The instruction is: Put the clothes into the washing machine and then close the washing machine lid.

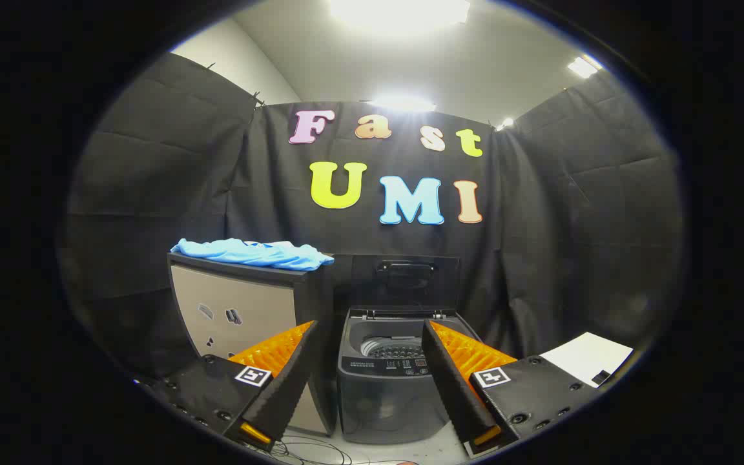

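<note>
Hand-held gripper: fingers spread wide, nothing between the pads, not touching anything.

Washing machine at 12 o'clock from the fingers, seen through the gap between them and well beyond the tips. It's a dark grey top-loader. Lid is up, standing near vertical against the black booth wall, handle at its top. Drum visible inside the open tub, control panel along the front rim facing the fingers.

Clothes: a light blue garment, lying crumpled and spread flat on top of a cabinet with a beige front and dark top. From the gripper that's roughly 10–11 o'clock, above and beyond the left fingertip, well apart from it. Cabinet stands just beside the washer, at its 9 o'clock.

White sheet lies at about 3 o'clock, beyond the right finger. Thin cables on the floor at 6 o'clock.
</note>
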Demonstrator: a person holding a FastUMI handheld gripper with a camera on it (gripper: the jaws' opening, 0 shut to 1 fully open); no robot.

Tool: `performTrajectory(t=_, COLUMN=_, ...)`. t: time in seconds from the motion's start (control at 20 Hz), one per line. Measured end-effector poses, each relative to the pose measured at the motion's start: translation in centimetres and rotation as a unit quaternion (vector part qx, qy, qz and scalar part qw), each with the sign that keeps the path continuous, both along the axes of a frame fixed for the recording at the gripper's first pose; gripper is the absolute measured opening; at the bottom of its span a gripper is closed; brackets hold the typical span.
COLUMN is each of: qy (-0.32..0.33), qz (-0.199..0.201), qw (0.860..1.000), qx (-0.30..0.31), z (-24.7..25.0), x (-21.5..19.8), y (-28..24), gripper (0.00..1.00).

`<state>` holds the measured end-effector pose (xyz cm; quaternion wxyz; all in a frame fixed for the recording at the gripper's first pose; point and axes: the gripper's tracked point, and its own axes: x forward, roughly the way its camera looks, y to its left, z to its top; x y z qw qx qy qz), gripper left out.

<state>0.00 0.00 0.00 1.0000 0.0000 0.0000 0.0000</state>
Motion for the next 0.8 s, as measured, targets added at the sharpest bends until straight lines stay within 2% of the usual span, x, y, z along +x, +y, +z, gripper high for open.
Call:
performTrajectory(t=0.5, qy=0.001, qz=-0.005, qw=1.000, qx=0.002, z=-0.1, x=0.1, y=-0.4, gripper=0.98)
performTrajectory(t=0.8, qy=-0.003, qz=0.006, qw=1.000, qx=0.004, z=0.7, x=0.9, y=-0.1, gripper=0.98)
